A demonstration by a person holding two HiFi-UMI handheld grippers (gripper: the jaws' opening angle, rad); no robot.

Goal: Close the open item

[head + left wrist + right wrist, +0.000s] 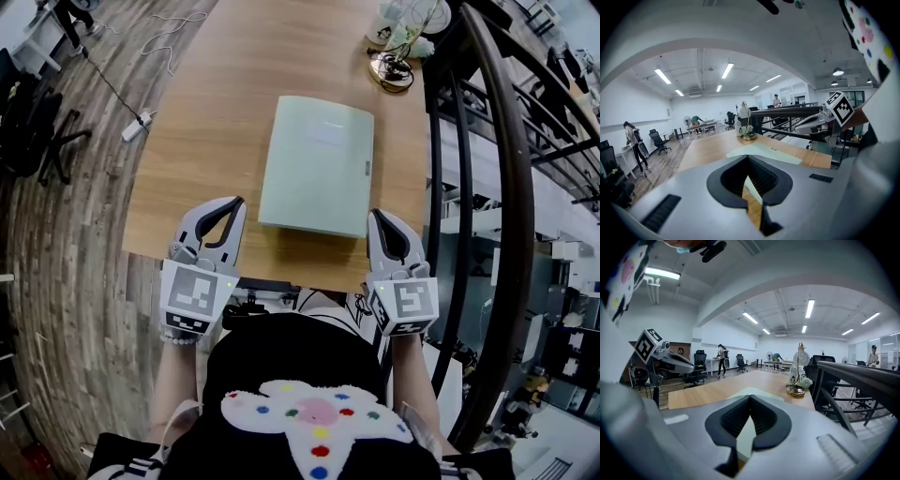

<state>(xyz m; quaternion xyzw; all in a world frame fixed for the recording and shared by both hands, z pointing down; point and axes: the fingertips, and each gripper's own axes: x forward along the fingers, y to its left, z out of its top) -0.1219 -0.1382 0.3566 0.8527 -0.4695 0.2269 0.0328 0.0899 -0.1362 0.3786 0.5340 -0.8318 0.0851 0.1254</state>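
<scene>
No readable text; only a coded square marker [194,293] on the left gripper [234,202], another on the right gripper [374,216].

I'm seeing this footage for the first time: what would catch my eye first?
A pale green folder lies flat, seemingly closed, on the wooden table. At the near edge the left gripper and right gripper flank it, both shut and empty. A gold-based ornament stands at the far right corner.

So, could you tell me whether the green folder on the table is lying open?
No, the folder lies flat on the table with its cover shut and no pages showing.
</scene>
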